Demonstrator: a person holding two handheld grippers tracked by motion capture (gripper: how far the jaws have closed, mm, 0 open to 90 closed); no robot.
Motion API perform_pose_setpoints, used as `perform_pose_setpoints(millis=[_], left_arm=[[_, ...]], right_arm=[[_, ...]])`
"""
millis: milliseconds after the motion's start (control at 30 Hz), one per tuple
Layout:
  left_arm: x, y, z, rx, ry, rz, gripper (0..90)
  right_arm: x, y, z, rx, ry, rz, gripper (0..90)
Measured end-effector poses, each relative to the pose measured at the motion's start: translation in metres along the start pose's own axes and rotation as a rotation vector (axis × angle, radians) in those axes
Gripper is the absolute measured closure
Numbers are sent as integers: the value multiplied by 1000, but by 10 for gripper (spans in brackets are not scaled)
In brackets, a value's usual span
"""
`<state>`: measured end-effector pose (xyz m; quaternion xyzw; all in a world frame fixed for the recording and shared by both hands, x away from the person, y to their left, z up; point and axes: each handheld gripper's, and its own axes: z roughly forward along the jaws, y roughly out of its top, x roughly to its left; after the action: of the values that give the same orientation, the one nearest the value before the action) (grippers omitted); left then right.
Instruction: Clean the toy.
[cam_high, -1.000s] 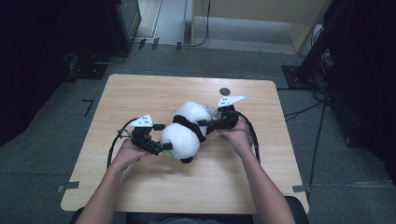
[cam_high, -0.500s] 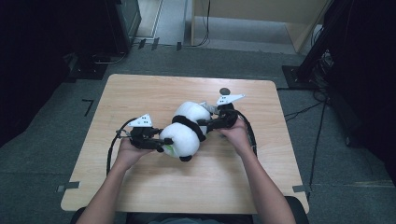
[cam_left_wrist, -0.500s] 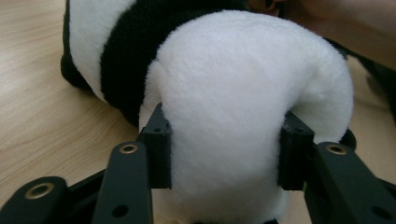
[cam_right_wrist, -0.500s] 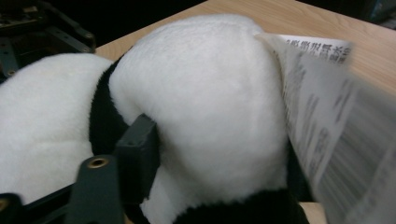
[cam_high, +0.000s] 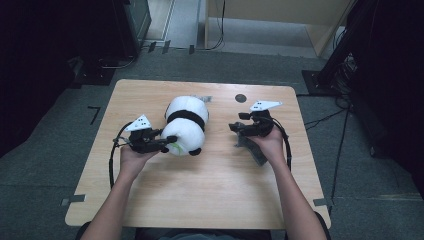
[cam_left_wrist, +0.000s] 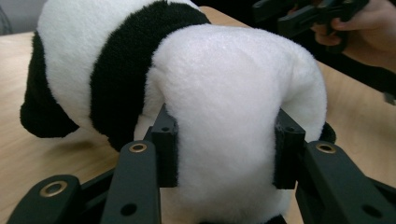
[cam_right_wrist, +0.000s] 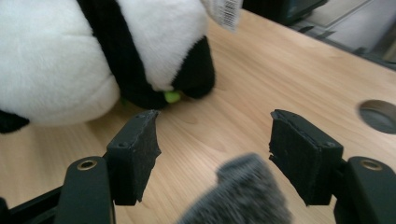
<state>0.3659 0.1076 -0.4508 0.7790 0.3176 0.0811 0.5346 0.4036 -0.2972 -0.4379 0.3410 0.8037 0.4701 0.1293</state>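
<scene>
Left gripper view, low in the frame: the two black fingers (cam_left_wrist: 168, 147) of the left gripper (cam_left_wrist: 226, 149) have just been closing and now clench the white rump of the plush panda (cam_left_wrist: 187, 93), their pads sunk into the fur on either side. That dent says the toy is soft and light, and it will squash rather than resist. It should not slip, since pile grips rubber well, but a pinch on loose fur alone may stretch and let the body sag. The firmer hold is across a full rounded part, as here, or around the black band at mid-body.

In the right gripper view the right gripper (cam_right_wrist: 215, 154) has just been opening; its fingers (cam_right_wrist: 135, 154) stand apart with nothing pressed between them, above a grey fuzzy thing (cam_right_wrist: 238, 191) at the bottom of the frame that I cannot identify. The panda lies in the upper left there, a barcode tag (cam_right_wrist: 226, 11) at the top edge.

In the high view the panda (cam_high: 186, 125) lies at centre left on the worktop (cam_high: 210, 200), the left gripper (cam_high: 167, 142) at its lower end, and the right gripper (cam_high: 235, 127) is well apart at centre right. A dark round hole (cam_high: 241, 98) sits near the far edge.
</scene>
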Motion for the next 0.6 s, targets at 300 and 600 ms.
perform_pose_setpoints(millis=[300, 600], left_arm=[[0, 6, 2, -52, 84, -18, 541], [0, 8, 9, -64, 88, -37, 533]], right_arm=[[-2, -37, -22, 67, -61, 24, 371], [-3, -66, -17, 184, -111, 16, 577]])
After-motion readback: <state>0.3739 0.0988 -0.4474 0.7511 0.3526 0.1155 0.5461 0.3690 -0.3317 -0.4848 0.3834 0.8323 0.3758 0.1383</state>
